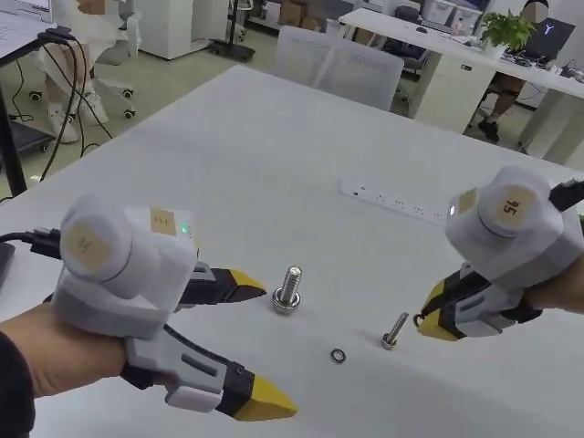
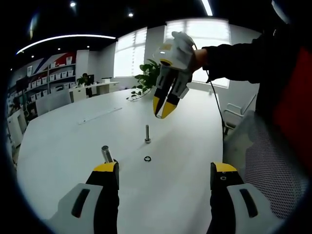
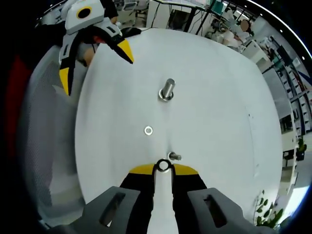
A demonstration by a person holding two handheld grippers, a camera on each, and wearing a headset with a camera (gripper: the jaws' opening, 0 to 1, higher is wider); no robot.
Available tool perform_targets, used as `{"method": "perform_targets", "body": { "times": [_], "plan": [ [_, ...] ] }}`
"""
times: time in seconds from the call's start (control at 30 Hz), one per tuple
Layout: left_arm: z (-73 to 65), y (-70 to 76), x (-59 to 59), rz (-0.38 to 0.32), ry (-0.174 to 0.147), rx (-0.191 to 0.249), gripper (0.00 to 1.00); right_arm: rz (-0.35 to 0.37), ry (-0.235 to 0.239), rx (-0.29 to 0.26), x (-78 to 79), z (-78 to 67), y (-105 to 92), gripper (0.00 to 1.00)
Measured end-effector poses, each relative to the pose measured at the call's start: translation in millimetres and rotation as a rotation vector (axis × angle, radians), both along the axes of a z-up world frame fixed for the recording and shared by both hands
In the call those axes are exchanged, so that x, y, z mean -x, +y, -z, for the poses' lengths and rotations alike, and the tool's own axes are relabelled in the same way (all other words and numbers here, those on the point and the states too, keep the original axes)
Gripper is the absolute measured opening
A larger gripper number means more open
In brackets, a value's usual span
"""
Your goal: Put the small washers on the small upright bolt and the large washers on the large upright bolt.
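Observation:
The large bolt [image 1: 288, 290] stands upright on the white table [image 1: 274, 155], with a wider ring at its foot. To its right the small bolt [image 1: 394, 330] leans slightly. A small washer [image 1: 338, 355] lies loose between them. My right gripper [image 1: 427, 324] hangs just right of the small bolt, shut on a washer [image 3: 163, 165] pinched at its tips, with the small bolt [image 3: 174, 156] directly ahead. My left gripper [image 1: 263, 345] stands open beside the large bolt [image 2: 106, 153], nothing between its jaws. The loose washer [image 2: 147, 158] and the small bolt [image 2: 147, 134] lie ahead of it.
A white power strip [image 1: 392, 203] lies on the table beyond the bolts. Grey chairs [image 1: 338, 64] stand at the far edge. Desks and a potted plant [image 1: 506, 27] are further back. A black cable [image 1: 18, 239] trails from the left gripper.

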State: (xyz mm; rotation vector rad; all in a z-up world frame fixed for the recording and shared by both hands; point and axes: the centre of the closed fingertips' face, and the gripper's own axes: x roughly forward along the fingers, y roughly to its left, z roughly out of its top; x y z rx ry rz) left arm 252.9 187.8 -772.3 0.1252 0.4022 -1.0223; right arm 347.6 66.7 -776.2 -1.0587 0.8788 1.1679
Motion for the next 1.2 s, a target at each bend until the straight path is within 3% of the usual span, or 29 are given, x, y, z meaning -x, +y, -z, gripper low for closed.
{"method": "perform_targets", "body": {
  "times": [0.23,0.77,1.2],
  "plan": [
    [2.8,-0.3,-1.4,0.0,0.007,0.004,0.76,-0.001,-0.015,-0.005,-6.1,-3.7,4.5,0.13],
    [10.9,-0.8,-7.0,0.006,0.027,0.011,0.76,-0.002,0.005,0.03,-23.9,14.0,5.9,0.13],
    [16.6,-0.4,-9.0,0.004,0.043,0.013,0.76,-0.008,0.032,0.054,-26.3,26.9,4.9,0.13]
  ]
}}
